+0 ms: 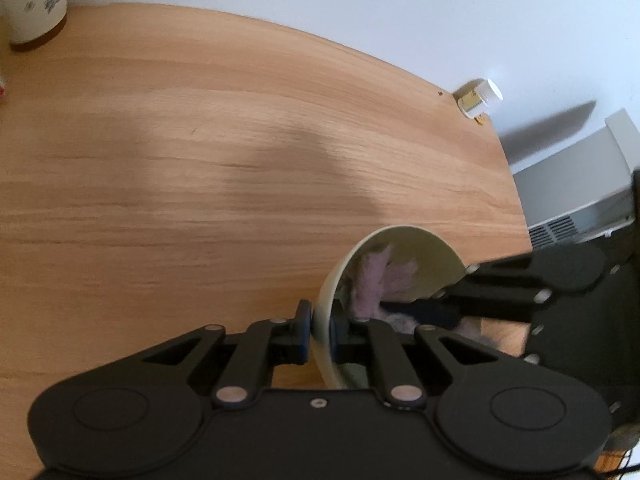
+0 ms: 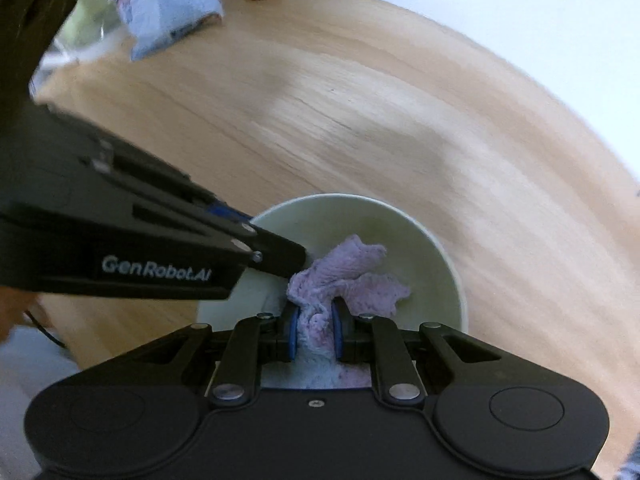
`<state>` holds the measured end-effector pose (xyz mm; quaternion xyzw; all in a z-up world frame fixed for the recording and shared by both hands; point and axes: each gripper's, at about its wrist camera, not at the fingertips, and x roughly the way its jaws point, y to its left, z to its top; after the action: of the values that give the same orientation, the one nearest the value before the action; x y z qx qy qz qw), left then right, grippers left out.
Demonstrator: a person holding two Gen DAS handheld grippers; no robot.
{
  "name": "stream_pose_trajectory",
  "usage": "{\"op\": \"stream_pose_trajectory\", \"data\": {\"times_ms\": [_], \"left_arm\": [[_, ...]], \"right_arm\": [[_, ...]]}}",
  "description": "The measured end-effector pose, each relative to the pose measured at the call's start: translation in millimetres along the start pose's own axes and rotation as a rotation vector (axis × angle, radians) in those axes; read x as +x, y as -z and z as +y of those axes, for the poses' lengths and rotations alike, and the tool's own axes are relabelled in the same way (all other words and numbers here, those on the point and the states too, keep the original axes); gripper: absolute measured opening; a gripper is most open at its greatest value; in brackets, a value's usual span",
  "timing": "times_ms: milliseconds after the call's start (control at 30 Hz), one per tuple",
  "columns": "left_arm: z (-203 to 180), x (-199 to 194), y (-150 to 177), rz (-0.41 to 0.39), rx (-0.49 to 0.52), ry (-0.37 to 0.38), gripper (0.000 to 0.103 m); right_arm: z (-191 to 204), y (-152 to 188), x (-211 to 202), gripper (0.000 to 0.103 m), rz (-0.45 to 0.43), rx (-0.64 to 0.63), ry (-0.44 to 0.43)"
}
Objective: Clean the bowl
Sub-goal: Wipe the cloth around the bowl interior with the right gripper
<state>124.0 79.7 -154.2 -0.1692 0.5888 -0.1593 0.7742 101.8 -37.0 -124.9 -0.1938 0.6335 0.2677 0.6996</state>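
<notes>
Left gripper [image 1: 319, 332] pinches the bowl [image 1: 424, 248] rim, tilted over the table [image 1: 200, 160]. Right gripper [image 2: 314, 334] clamps the cloth [image 2: 348, 276] inside. Only the right view shows a packet [image 2: 168, 4] at 11 o'clock.

blurred packet [image 2: 168, 4] (print unreadable), cup [image 1: 34, 0] cropped by edge

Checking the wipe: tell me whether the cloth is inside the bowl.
Inside. The purple cloth, clamped by the right gripper, lies within the bowl rim.

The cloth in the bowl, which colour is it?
Pale purple cloth, clearest in the right wrist view.
</notes>
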Motion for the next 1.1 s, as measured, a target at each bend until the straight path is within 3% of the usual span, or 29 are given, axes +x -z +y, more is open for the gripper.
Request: {"op": "stream_pose_trajectory", "data": {"times_ms": [233,433,600,800,933,1100], "left_arm": [[-4,5,-1,0.011,0.006,-0.028,0.008],[-8,4,-2,0.007,0.038,-0.03,0.009],[-8,3,-3,0.012,0.052,-0.027,0.01],[-10,2,-2,0.015,0.08,-0.024,0.01],[-7,1,-3,0.017,0.081,-0.008,0.012],[-5,1,-7,0.027,0.097,0.013,0.012]], "right_arm": [[-13,-17,-27,0.019,0.066,0.016,-0.067],[-12,-14,-11,0.018,0.192,-0.085,-0.063],[-6,-12,-1,0.018,0.199,-0.146,-0.016],[-4,-7,7,0.018,0.143,-0.188,0.055],[-3,0,6,0.019,0.011,-0.206,0.124],[-12,4,-17,0.019,-0.122,-0.176,0.104]]}}
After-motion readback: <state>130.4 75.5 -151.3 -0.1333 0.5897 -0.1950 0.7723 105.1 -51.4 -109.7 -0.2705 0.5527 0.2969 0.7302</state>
